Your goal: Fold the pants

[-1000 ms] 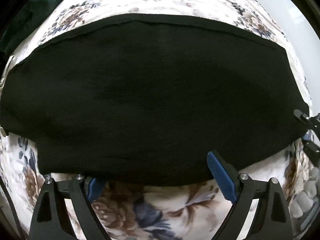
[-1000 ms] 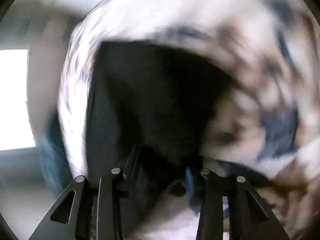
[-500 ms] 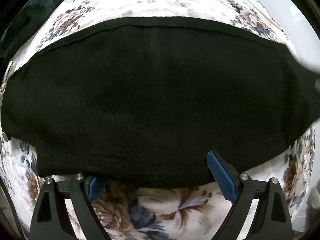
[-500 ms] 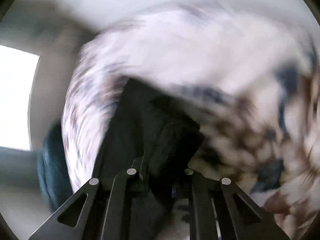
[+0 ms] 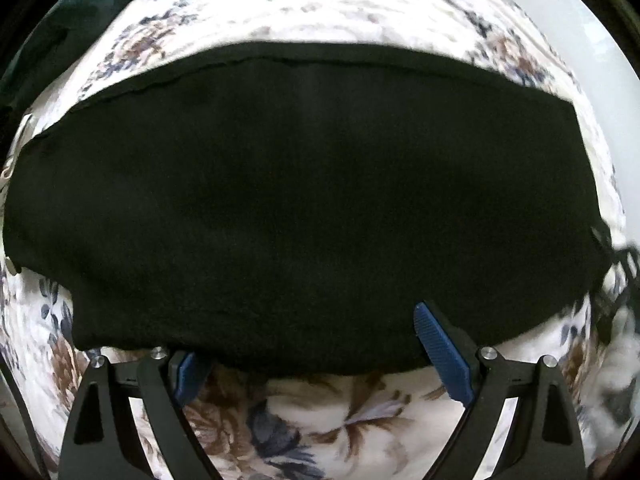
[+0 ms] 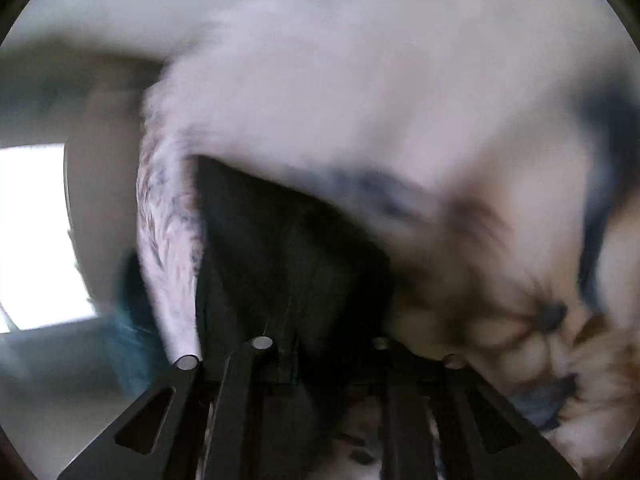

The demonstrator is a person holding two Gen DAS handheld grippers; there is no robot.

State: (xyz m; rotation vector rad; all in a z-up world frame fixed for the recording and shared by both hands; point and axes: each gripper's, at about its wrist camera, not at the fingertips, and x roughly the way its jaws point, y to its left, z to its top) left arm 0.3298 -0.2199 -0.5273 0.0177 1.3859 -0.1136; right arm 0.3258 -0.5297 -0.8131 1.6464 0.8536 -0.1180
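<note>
Black pants (image 5: 304,200) lie folded in a wide flat band across a floral bedspread (image 5: 328,416). My left gripper (image 5: 316,356) is open, its blue pads at the near edge of the pants; the left pad (image 5: 188,372) is tucked partly under the hem. In the blurred right wrist view the pants (image 6: 288,264) run away from my right gripper (image 6: 320,356), whose jaws stand close together over the black cloth. The pads are hidden by the cloth. A blurred dark shape, probably the right gripper, shows at the pants' right end in the left wrist view (image 5: 624,268).
The floral bedspread (image 6: 460,140) covers the whole surface. A pale wall (image 5: 580,20) stands at the back right. A dark teal object (image 5: 60,28) lies at the back left. A bright window (image 6: 32,236) shows on the left in the right wrist view.
The right gripper's jaws have closed in on the end of the pants and it has moved, blurring its view. The left gripper has stayed open at the near hem.
</note>
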